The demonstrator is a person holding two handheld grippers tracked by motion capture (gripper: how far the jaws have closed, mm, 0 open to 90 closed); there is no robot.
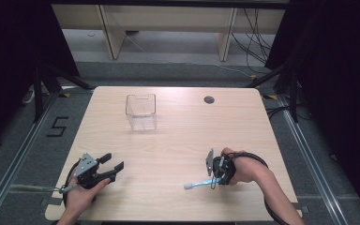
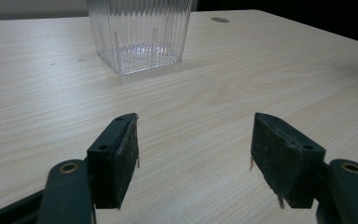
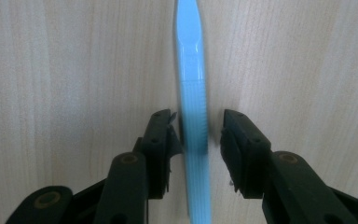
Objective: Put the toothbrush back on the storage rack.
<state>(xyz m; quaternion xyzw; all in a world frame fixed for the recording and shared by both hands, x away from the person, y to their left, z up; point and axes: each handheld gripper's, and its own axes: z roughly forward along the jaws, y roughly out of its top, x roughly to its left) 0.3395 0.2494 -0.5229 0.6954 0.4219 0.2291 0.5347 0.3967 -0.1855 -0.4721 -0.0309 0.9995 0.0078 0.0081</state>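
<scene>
A light blue toothbrush with a white head lies flat near the table's front right. My right gripper points down over its handle. In the right gripper view the handle runs up between the jaws of that gripper; the left pad is at its edge and a narrow gap shows at the right pad, so the brush is not pinched. My left gripper rests at the front left, open and with nothing in it. It faces a clear ribbed plastic container, which stands upright at the back middle.
The wooden table has a round cable hole at the back right, also seen as a dark disc. Bare wood lies between the grippers and the container. Dark floor and frame legs surround the table.
</scene>
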